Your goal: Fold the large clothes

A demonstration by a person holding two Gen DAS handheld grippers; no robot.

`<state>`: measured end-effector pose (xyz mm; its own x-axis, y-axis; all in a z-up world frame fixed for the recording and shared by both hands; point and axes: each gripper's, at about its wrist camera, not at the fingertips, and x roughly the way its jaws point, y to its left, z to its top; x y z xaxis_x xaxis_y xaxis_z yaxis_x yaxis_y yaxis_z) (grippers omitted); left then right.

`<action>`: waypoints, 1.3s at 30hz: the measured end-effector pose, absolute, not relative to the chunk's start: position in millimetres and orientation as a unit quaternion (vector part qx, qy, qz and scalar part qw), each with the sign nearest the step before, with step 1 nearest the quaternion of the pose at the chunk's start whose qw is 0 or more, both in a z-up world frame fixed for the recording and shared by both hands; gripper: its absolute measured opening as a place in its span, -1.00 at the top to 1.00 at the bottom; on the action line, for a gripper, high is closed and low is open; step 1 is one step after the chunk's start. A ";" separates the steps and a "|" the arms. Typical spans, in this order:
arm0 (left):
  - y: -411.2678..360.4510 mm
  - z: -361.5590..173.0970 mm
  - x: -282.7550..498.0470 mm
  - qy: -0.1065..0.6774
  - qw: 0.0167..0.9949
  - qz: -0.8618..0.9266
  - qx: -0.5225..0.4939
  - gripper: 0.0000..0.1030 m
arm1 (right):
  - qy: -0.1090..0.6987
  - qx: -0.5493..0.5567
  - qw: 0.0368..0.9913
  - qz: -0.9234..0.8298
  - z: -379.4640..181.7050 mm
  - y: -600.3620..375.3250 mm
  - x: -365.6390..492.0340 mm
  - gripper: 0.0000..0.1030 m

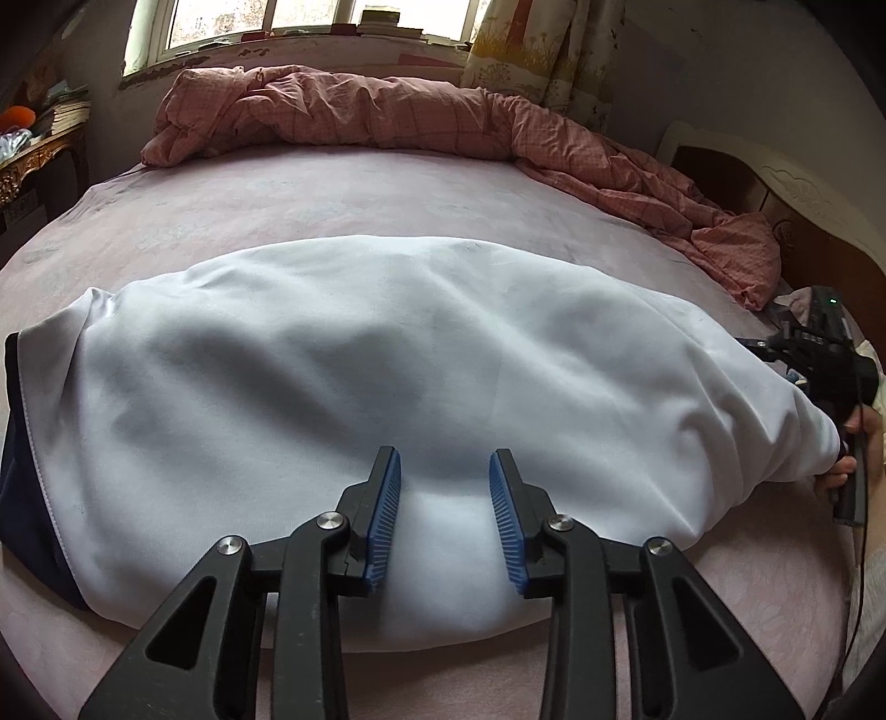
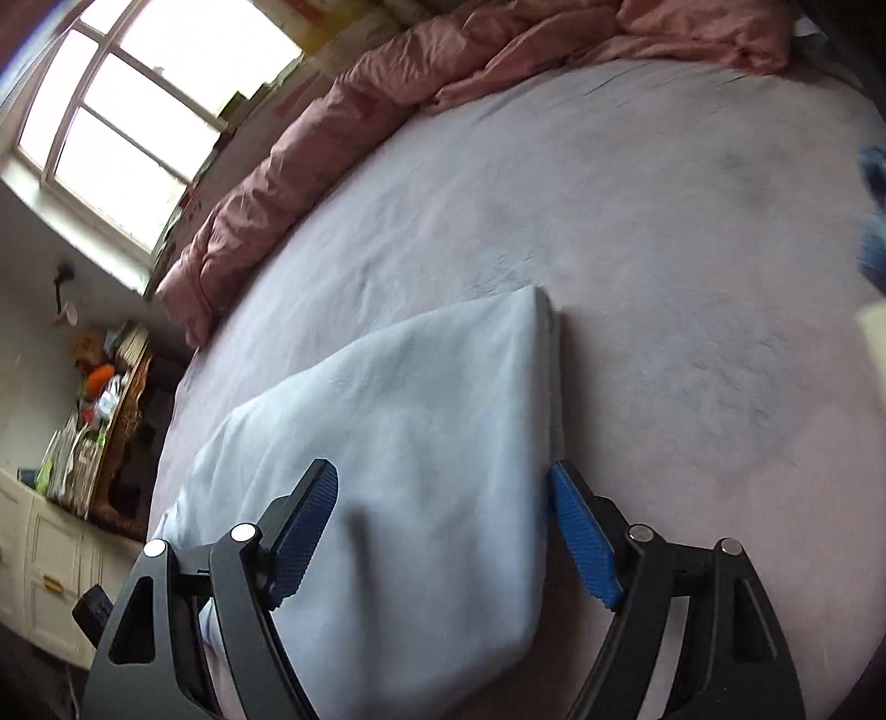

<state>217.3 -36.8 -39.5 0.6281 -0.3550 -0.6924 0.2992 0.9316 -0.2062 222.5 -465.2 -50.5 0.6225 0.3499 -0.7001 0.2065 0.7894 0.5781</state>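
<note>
Showing only leftward — navy hem [image 1: 22, 471]

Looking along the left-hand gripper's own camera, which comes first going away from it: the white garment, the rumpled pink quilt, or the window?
From the left gripper:
1. White garment, right under and between its fingers, near edge of the bed.
2. Pink quilt, bunched along the bed's far side.
3. Window, on the wall behind the quilt.

Soft daylight from the window [image 2: 127, 127], blown out upper left; right wrist view is motion-blurred, fisheye bends edges, corners go dark.
</note>
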 end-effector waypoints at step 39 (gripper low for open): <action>6.5 -1.6 189.4 0.307 0.948 -0.073 -0.023 -0.07 | 0.455 0.064 0.887 -0.031 -21.2 -373.9 133.8 1.00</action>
